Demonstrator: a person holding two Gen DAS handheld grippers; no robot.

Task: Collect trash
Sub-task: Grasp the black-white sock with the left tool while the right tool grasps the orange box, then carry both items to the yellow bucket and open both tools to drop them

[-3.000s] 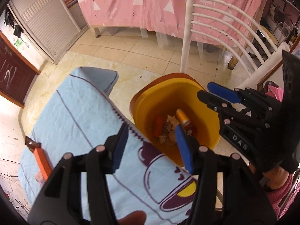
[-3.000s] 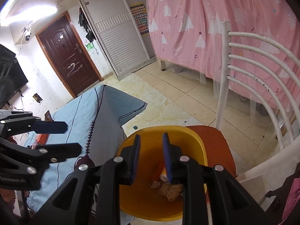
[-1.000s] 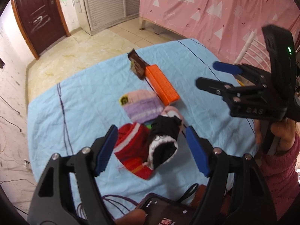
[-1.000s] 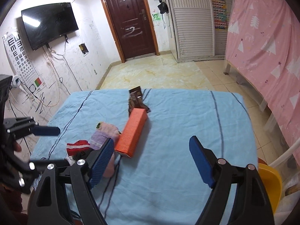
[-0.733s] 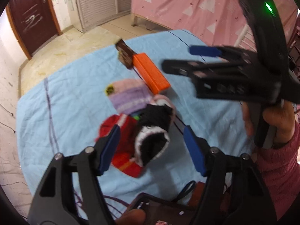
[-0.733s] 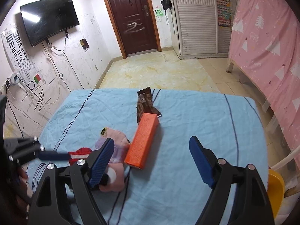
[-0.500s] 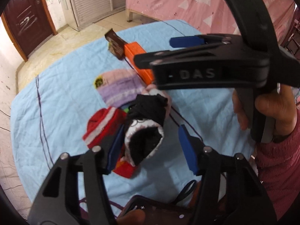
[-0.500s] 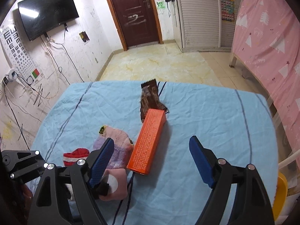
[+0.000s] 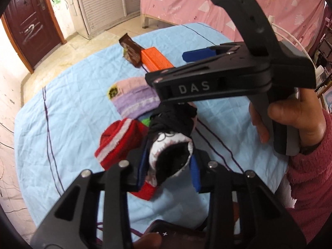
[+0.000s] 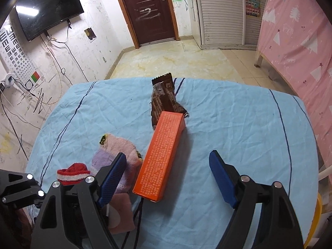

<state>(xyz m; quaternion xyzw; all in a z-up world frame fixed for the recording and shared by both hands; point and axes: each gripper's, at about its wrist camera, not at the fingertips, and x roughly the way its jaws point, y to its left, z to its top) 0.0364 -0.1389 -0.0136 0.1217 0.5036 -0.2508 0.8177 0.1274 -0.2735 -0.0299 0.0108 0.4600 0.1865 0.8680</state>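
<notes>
My left gripper [image 9: 169,171] is shut on a black and white sock [image 9: 171,145] at the near side of the blue-clothed table [image 9: 72,95]. A red striped sock [image 9: 120,139] and a pink and purple sock [image 9: 132,95] lie beside it. An orange box [image 10: 160,157] lies mid-table with a brown snack wrapper [image 10: 164,97] at its far end; both also show in the left wrist view, box [image 9: 155,59] and wrapper [image 9: 130,48]. My right gripper [image 10: 169,175] is open and empty, hovering just above the near end of the box.
A yellow bin's rim [image 10: 317,217] peeks past the table's right edge. A phone [image 9: 176,238] lies at the near table edge. A pink curtained bed [image 10: 300,41] stands to the right, a door [image 10: 149,10] and tiled floor beyond.
Both grippers swung from the yellow bin back to the table. The left gripper closed onto the black and white sock. The right gripper came nearer over the orange box.
</notes>
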